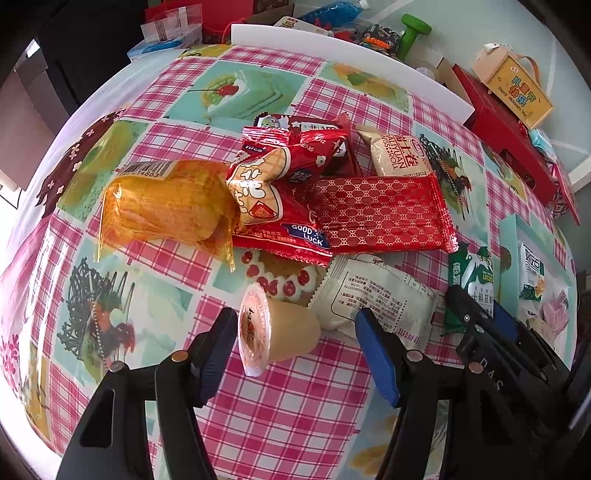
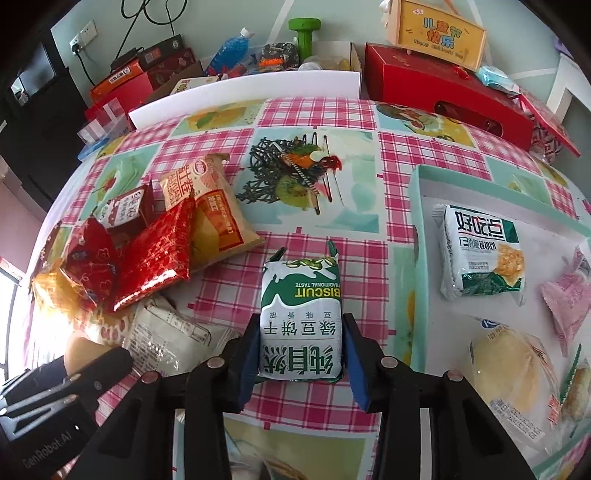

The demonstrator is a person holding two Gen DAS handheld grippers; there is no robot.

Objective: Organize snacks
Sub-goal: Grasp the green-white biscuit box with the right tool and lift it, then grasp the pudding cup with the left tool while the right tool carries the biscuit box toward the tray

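A beige jelly cup (image 1: pixel 284 326) lies on its side on the checked tablecloth, between the fingers of my left gripper (image 1: pixel 295 317). The left pad is at its lid and a gap stays on the right, so the gripper is open. My right gripper (image 2: pixel 303 321) is shut on a green and white biscuit packet (image 2: pixel 301 314), one pad against each long side. Beyond the cup lies a snack pile: an orange-wrapped cake (image 1: pixel 166 210), red packets (image 1: pixel 380 214) and a white packet (image 1: pixel 373 295). A teal tray (image 2: pixel 417 221) on the right holds several snacks.
A white board (image 2: pixel 258 92) stands along the tablecloth's far edge. Behind it are a red gift box (image 2: pixel 443 92), a yellow box (image 2: pixel 436 29), a green dumbbell (image 2: pixel 304 37) and a blue bottle (image 2: pixel 231 48). Bare cloth lies between the pile and the tray.
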